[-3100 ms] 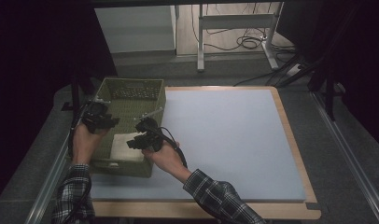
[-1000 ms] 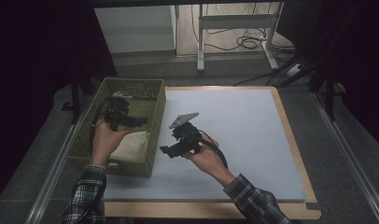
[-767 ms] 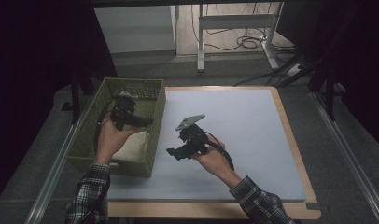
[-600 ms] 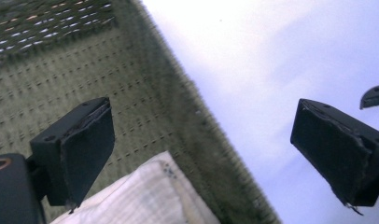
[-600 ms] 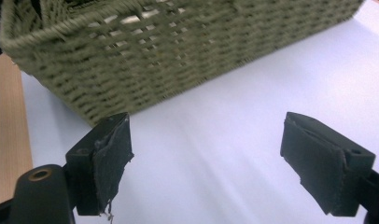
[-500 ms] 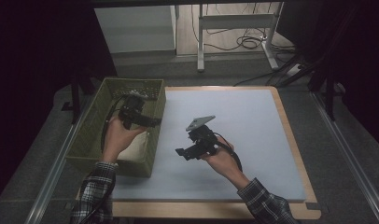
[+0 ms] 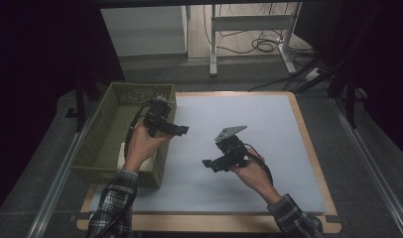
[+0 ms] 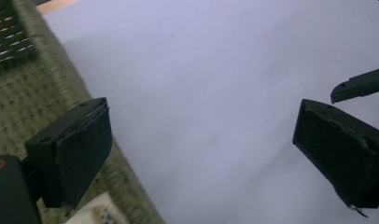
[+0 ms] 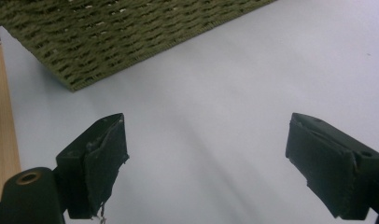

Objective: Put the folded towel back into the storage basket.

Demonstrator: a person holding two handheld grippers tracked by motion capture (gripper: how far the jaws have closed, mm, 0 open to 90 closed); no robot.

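A green woven basket [image 7: 107,134] stands at the left of a pale mat [image 7: 259,119]. A white item [image 7: 149,164] lies in its near end, partly hidden by the person's left forearm. My left gripper [image 7: 178,130] hovers over the basket's right rim, pointing out over the mat. In the left gripper view it [image 8: 201,140] is open and holds nothing, with the basket rim [image 8: 43,88] on the left. My right gripper [image 7: 212,158] hangs over the mid mat, pointing toward the basket. Its jaws [image 9: 206,154] have just been opening, nothing is between them, and the basket wall [image 9: 131,32] lies ahead.
The mat lies on a wooden board [image 7: 313,153] whose edge frames it. Metal rails [image 7: 373,168] run along both sides of the table. A table frame and cables [image 7: 254,39] stand on the floor beyond the far edge.
Both hands have moved to the right. The left gripper went from above the basket's inside to its right rim. The right gripper drifted farther out over the mat.
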